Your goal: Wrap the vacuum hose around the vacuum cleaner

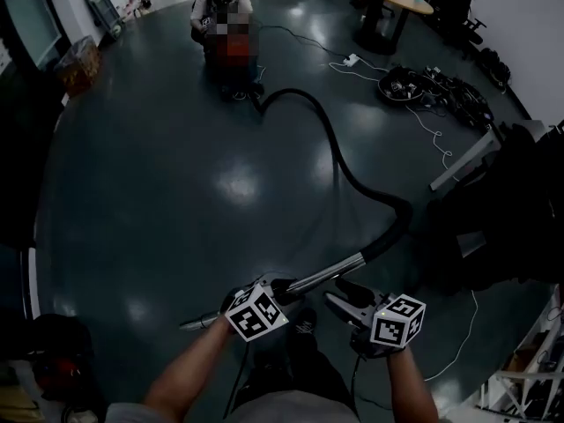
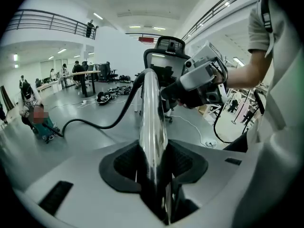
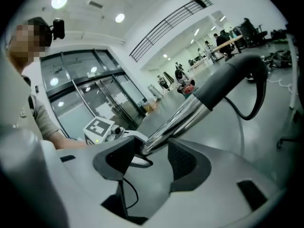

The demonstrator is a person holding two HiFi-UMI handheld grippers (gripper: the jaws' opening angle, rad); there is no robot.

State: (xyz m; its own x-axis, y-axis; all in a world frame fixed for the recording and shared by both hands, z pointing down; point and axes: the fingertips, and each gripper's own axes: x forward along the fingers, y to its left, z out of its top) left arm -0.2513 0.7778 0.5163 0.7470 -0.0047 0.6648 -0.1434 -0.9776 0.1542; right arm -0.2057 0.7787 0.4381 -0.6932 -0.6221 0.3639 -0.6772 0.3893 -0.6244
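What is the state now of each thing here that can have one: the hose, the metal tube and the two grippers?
Hose: not wrapped, lying in a loose curve on the floor.
Metal tube: joined to the hose, held tilted off the floor.
Left gripper: shut on the metal tube.
Right gripper: open, its jaws at the metal tube but not clamped on it.

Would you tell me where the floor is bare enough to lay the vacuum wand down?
The floor is bare left of the black hose. Right of it, white cables and a gear pile crowd it.
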